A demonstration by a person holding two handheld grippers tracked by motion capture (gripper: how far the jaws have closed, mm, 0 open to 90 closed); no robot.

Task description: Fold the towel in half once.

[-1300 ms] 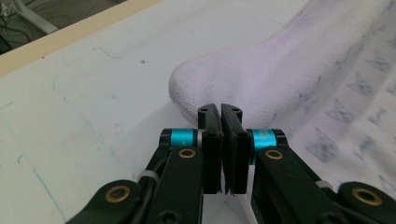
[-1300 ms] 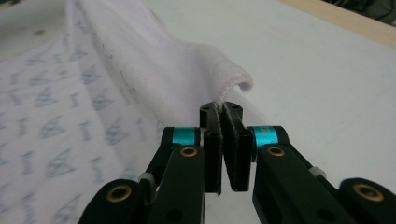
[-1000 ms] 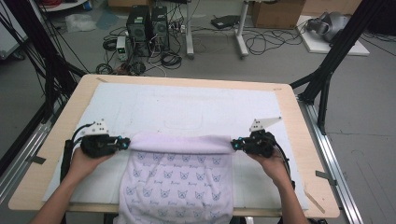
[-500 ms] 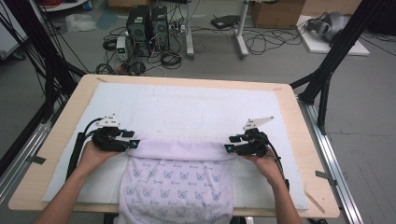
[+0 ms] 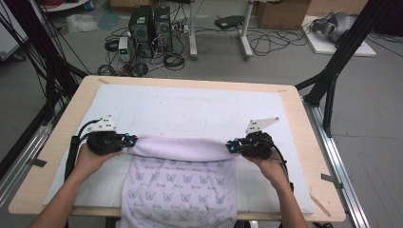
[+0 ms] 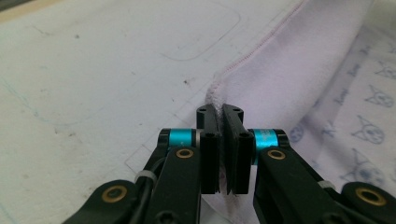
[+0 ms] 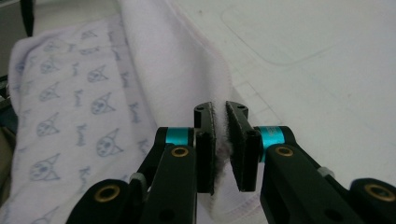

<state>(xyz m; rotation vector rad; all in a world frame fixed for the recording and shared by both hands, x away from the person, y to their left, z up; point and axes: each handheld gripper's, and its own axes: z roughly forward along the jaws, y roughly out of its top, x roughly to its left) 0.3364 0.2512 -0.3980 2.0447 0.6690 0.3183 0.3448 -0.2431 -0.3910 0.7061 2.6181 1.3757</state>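
**Both grippers pinch the towel's folded edge**

The left gripper [image 5: 127, 140] lies level over the mat [image 5: 190, 107], jaws pointing toward 3 o'clock, with the left hand [image 5: 90, 159] wrapped round its body from the 6 o'clock side and the forearm running off toward 7 o'clock. In the left gripper view its jaws have just been closing and now stand nearly together, clamped on the towel's [image 5: 180, 183] hemmed corner [image 6: 219, 95], a thin strip of cloth showing between the pads.

The right gripper [image 5: 230, 146] mirrors it, jaws pointing toward 9 o'clock, the right hand [image 5: 271, 166] behind it and the forearm leaving toward 5 o'clock. Its jaws have also just been closing; the right gripper view shows them narrow, with the towel's other corner [image 7: 219, 135] squeezed between the pads.

The towel, pale lilac with blue cat faces, sits at the near middle of the table [image 5: 304, 118]. Its far edge is rolled over into a plain band stretched between the two grippers, and its near end hangs off the table's 6 o'clock edge between the forearms.

Each gripper carries a grey plate [image 5: 260, 125] on top and a black cable [image 5: 73, 152] trailing back along the wrist. Beyond the table at 12 o'clock, the floor holds computer towers [image 5: 149, 21], tangled cables [image 5: 266, 45] and a cardboard box [image 5: 283, 12]. Black frame struts [image 5: 332, 71] rise at 2 o'clock and at 10 o'clock. Nothing lies on the mat between the grippers and its far side.
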